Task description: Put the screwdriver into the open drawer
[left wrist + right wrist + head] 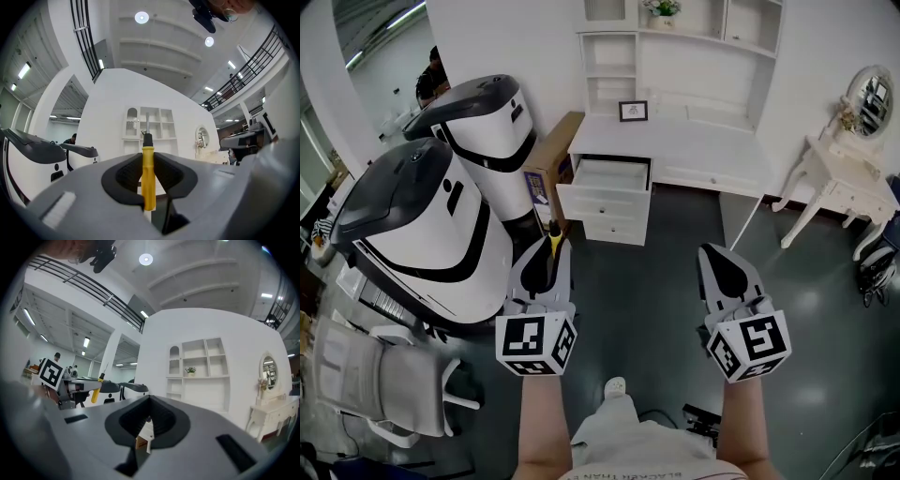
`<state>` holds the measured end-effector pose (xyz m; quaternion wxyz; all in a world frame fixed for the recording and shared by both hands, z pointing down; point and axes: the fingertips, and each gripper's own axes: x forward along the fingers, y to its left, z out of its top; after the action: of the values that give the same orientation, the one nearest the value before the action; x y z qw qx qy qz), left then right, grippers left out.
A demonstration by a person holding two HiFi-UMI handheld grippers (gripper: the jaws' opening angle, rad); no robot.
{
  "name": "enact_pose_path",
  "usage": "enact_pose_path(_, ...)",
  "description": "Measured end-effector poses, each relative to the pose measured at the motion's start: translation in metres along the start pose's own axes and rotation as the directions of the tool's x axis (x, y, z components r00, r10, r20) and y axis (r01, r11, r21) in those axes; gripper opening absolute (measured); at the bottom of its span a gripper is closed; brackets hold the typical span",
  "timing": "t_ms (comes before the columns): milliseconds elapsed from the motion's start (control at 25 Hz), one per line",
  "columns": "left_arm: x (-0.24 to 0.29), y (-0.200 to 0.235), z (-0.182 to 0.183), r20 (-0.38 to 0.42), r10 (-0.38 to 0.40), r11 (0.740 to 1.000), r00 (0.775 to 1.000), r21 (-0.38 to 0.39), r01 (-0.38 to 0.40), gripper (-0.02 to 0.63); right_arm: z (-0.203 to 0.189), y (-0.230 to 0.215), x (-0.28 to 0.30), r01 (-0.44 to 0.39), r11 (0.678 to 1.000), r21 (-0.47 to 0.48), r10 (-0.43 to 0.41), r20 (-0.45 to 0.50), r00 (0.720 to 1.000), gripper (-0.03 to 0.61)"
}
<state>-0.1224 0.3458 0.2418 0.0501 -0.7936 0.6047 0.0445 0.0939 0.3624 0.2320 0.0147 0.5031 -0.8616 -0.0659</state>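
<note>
A screwdriver [553, 243] with a yellow handle stands upright between the pads of my left gripper [551, 251], which is shut on it. In the left gripper view the yellow handle [148, 177] is pinched between the jaws and the black collar and metal shaft rise above it. Ahead, the top drawer [609, 176] of a white desk [694, 145] is pulled open and looks empty. My right gripper [719, 261] hangs to the right over the dark floor, shut with nothing in it [149, 400]. From the right gripper view the held screwdriver [95, 393] shows at far left.
Two big white-and-black rounded machines [422, 230] [483, 117] stand at the left, near my left gripper. A cardboard box [548, 159] leans beside the drawers. A white chair [380, 375] is at lower left and a white dressing table [839, 178] at the right.
</note>
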Motion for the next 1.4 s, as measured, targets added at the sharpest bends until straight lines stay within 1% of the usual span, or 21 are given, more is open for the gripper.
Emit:
enact_pose_path(280,0.059,0.046,-0.015,-0.013,-0.020,1.000,1.000,-0.016,0.020,0.081,-0.009,-0.005,0.071,0.011,1.000,-0.001,-0.011,-0.017,1.000,0.005)
enact_pose_path(520,0.093,0.071,-0.019,-0.011,-0.047,0.999,0.999,-0.010,0.047,0.081,-0.013,-0.006,0.114,0.024,1.000,-0.001,-0.024,-0.018,1.000,0.005)
enact_pose_path(960,0.141,0.085,-0.036,-0.019,-0.064,0.998,0.998,-0.032,0.063,0.081,-0.024,-0.023,0.157,0.028,1.000,-0.012,-0.028,-0.037,0.999,0.005)
enact_pose_path(1160,0.170,0.089,-0.046,-0.021,-0.067,0.997,0.998,-0.034,0.066,0.081,-0.034,-0.039,0.181,0.027,1.000,-0.013,-0.027,-0.040,0.999,0.005)
enact_pose_path(1400,0.217,0.094,-0.058,-0.029,-0.074,0.997,0.997,-0.018,0.074,0.081,-0.049,-0.069,0.218,0.034,0.999,0.001,-0.034,-0.039,0.999,0.005)
